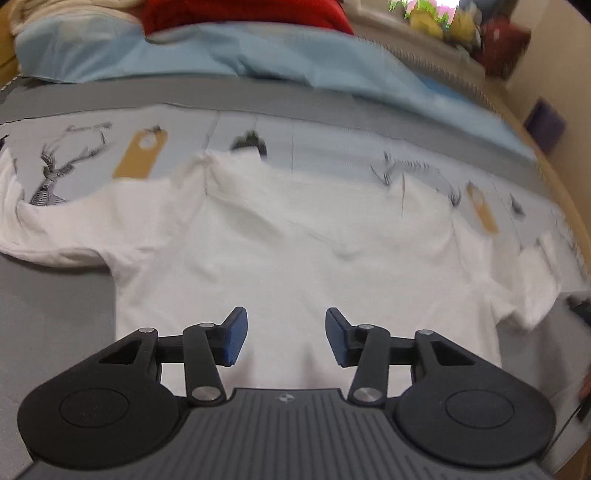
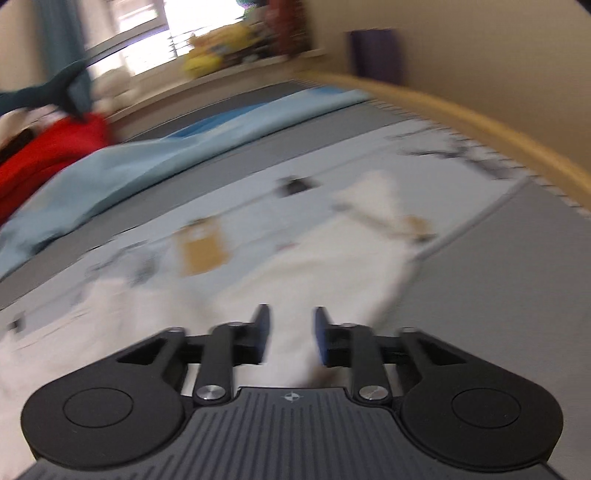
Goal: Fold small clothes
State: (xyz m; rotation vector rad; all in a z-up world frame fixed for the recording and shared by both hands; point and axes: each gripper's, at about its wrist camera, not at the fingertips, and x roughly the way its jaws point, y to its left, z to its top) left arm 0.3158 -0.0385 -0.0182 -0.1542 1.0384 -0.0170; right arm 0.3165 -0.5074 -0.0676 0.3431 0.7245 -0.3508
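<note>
We see the white T-shirt (image 1: 295,258) spread flat across mid-frame, sleeves out (no fold made yet); left gripper (image 1: 286,338) and right gripper (image 2: 291,336) hover, fingers spread, empty; all folding remains.

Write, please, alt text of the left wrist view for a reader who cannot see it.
A white T-shirt lies spread flat on a grey surface, and the open left gripper hovers over its lower part, holding nothing. Behind the shirt are a printed pale cloth, a light blue cloth and something red.
</note>
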